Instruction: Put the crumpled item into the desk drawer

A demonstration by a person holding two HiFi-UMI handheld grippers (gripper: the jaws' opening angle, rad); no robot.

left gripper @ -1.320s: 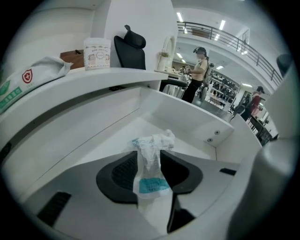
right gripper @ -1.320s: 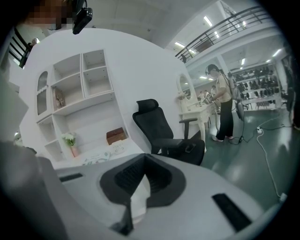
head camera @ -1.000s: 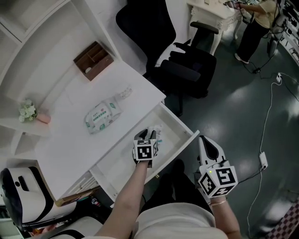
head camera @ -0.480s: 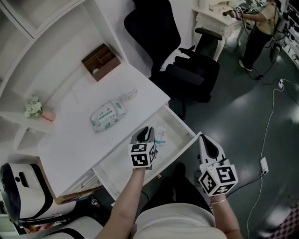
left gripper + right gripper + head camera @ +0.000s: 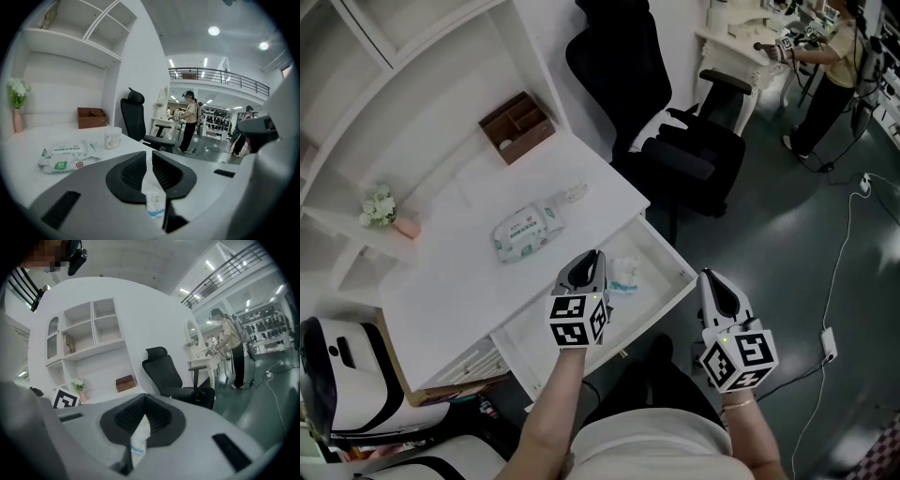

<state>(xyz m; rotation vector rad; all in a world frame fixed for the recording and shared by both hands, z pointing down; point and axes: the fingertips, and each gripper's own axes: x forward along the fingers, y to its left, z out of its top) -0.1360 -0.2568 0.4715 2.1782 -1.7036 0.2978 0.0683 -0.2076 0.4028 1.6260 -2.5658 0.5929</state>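
The crumpled item (image 5: 624, 272), white with a bit of teal, lies in the open desk drawer (image 5: 667, 274) toward its right end. My left gripper (image 5: 588, 266) hangs above the drawer just left of the item, clear of it. In the left gripper view, my left gripper (image 5: 149, 158) has just been closing its jaws; a slim gap is left and nothing is between them. My right gripper (image 5: 712, 289) hovers off the drawer's front right corner. In the right gripper view, my right gripper (image 5: 144, 401) has its jaws together and empty.
On the white desk (image 5: 459, 272) lie a pack of wet wipes (image 5: 523, 232), a small white tub (image 5: 572, 195) and a brown organiser (image 5: 518, 125). A black office chair (image 5: 675, 141) stands right of the desk. A person (image 5: 830, 47) works far behind.
My left gripper has risen out of the drawer, away from the crumpled item that stays inside, and its jaws have narrowed. The right gripper has hardly moved.
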